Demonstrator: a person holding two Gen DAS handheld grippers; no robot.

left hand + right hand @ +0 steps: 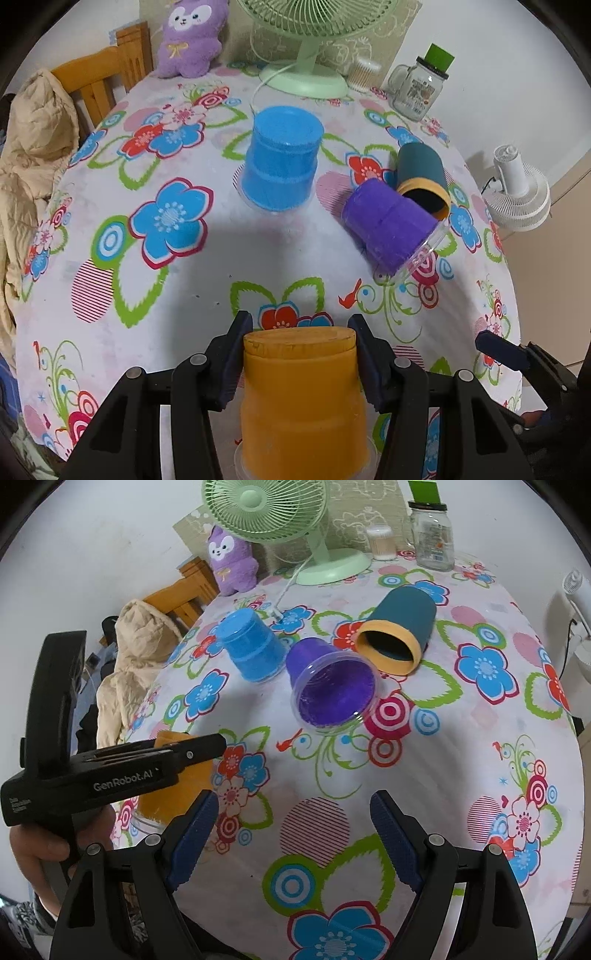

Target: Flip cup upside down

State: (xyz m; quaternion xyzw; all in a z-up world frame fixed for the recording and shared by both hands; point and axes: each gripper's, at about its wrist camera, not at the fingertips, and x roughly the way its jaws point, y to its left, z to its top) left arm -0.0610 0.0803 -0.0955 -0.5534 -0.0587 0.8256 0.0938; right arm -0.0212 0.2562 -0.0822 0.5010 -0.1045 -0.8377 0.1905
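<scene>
An orange cup (301, 398) stands upside down on the floral tablecloth, rim down, between the fingers of my left gripper (300, 363), which is shut on its sides. It also shows in the right wrist view (173, 790), partly hidden by the left gripper (199, 747). A blue cup (282, 158) stands upside down further back. A purple cup (330, 688) lies on its side, mouth toward the right camera. A dark teal cup with a yellow rim (399, 635) lies on its side behind it. My right gripper (293, 834) is open and empty above the cloth.
A green desk fan (306, 48), a glass jar with a green lid (419, 85), a cotton swab tub (382, 542) and a purple plush toy (192, 37) stand at the table's back. A wooden chair with a beige coat (33, 147) is at the left. A white fan (517, 188) stands beyond the right edge.
</scene>
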